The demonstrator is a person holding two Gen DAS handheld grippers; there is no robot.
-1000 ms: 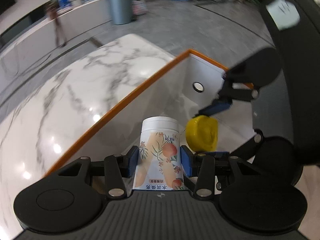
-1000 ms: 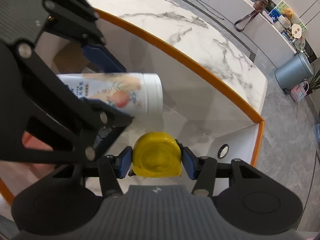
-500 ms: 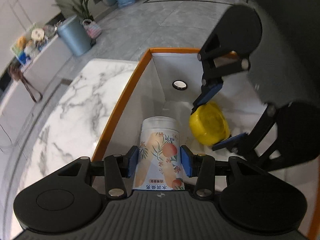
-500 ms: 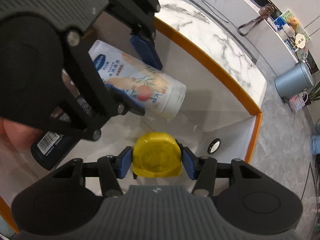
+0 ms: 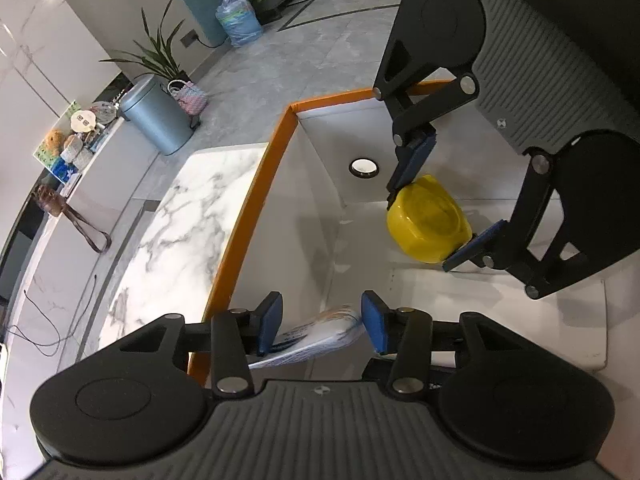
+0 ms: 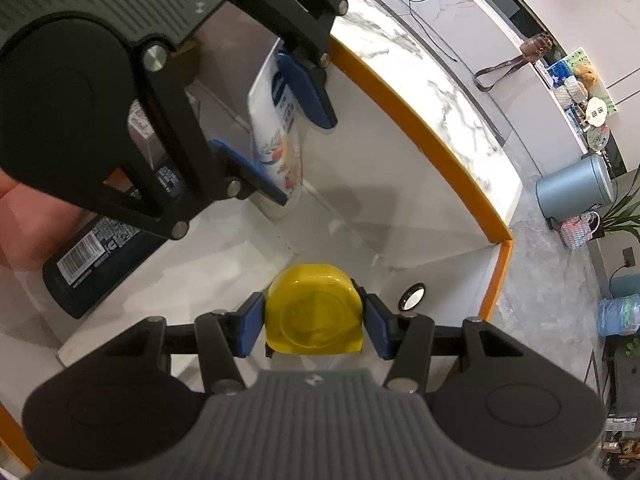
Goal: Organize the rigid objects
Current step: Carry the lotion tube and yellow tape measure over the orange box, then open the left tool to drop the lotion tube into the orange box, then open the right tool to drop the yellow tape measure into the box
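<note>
Pinching a yellow tape measure (image 6: pixel 314 310) between its blue pads, the right gripper (image 6: pixel 314 322) holds the rounded case low inside the white bin (image 5: pixel 320 208), near the corner with a round grommet hole (image 5: pixel 364 167). The case is glossy yellow plastic with a circular recess on its face. The left gripper (image 5: pixel 322 324) has just been opening its jaws; a white bottle printed with peaches and leaves (image 6: pixel 278 148) stands cap-down between the pads, close to the orange-trimmed wall (image 5: pixel 244 236), and the left wrist view shows gaps on both sides, so the pads appear to be off it. From that view only a blurred slice of the bottle's label shows, the rest hidden under the gripper body. A dark bottle with a barcode (image 6: pixel 92 256) lies on the bin floor, its upper part covered by the left gripper's linkage. A hand (image 6: pixel 24 220) shows only at the frame's left edge. Marble countertop (image 5: pixel 176 216) lies outside the bin.
</note>
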